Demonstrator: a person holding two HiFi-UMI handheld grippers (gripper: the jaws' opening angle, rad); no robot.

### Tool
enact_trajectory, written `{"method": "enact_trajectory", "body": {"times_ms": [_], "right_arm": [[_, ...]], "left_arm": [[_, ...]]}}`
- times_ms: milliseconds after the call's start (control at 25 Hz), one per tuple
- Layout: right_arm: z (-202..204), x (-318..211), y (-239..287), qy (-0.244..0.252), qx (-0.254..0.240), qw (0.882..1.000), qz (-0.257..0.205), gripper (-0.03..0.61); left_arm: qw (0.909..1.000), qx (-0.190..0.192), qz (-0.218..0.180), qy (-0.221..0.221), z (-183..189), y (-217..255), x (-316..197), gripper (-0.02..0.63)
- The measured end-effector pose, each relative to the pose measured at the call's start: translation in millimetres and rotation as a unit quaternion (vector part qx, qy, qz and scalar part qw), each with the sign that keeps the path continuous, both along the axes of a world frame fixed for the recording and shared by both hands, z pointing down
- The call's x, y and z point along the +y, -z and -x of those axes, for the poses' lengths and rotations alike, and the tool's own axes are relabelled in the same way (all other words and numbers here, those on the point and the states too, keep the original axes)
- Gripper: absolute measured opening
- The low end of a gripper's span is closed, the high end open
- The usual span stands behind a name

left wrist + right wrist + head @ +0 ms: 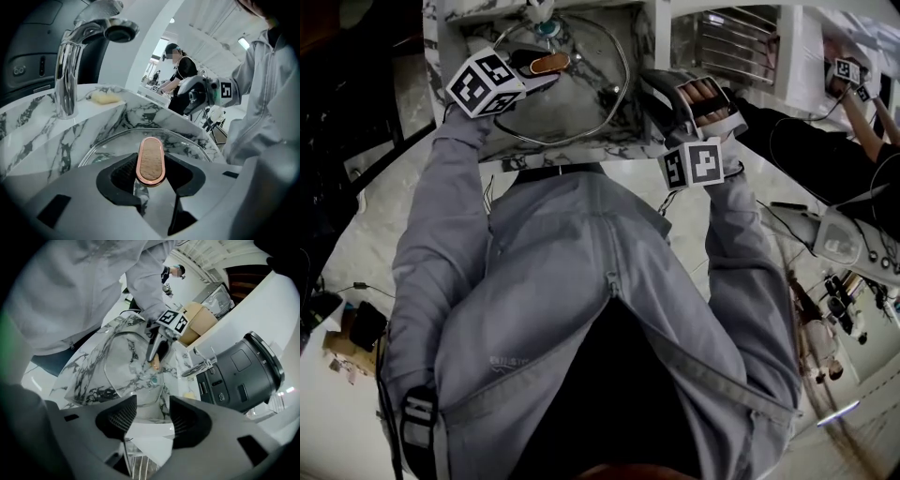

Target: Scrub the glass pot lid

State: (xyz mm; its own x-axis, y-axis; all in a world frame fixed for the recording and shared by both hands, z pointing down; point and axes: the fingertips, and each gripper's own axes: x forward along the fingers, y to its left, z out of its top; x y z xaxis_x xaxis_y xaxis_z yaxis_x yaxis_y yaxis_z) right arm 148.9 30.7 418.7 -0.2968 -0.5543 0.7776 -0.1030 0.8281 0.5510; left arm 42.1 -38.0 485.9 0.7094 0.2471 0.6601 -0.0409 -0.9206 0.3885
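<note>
The glass pot lid (pixel 581 98) stands tilted in the marble sink (pixel 630 127). Its oval copper-rimmed handle (pixel 150 159) sits between the pads of my left gripper (pixel 150 169), which is shut on it. In the head view that left gripper (pixel 541 66) is at the sink's left side, over the lid. My right gripper (pixel 696 94) hovers above the counter right of the sink, open and holding nothing. From the right gripper view, its jaws (pixel 149 420) frame the lid (pixel 124 366) and the left gripper (pixel 157 350) beyond.
A chrome faucet (pixel 68 70) rises at the back of the sink, with a yellow sponge (pixel 105 97) on the ledge beside it. A dark appliance (pixel 239 371) stands behind the counter. A dish rack (pixel 736 42) lies to the right. Another person (pixel 862 94) works nearby.
</note>
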Motion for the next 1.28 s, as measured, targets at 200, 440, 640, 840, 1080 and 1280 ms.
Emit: {"method": "enact_trajectory", "body": {"times_ms": [200,440,640,840,1080,1280], "right_arm": [[-5,-38,8,-0.067,-0.047,0.997,-0.005,0.206],[-6,-110,-8,-0.131,-0.077,0.988,0.021,0.206],[-10,-168,-35,-0.157,-0.045,0.985,0.048,0.207],[-12,-204,-66,-0.155,0.012,0.985,0.069,0.214],[-9,-217,-89,-0.168,0.022,0.982,0.087,0.213],[-9,-213,-88,-0.163,0.032,0.984,0.068,0.179]], "left_arm": [[0.9987,-0.034,-0.028,-0.027,-9,-20,10,0.189],[0.9976,-0.048,-0.044,-0.023,-21,-41,9,0.189],[0.9948,-0.051,-0.077,-0.044,-26,-53,8,0.189],[0.9947,-0.049,-0.082,-0.038,-28,-63,4,0.189],[0.9934,-0.063,-0.083,-0.047,-19,-78,7,0.189],[0.9923,-0.071,-0.084,-0.056,-16,-87,10,0.189]]}}
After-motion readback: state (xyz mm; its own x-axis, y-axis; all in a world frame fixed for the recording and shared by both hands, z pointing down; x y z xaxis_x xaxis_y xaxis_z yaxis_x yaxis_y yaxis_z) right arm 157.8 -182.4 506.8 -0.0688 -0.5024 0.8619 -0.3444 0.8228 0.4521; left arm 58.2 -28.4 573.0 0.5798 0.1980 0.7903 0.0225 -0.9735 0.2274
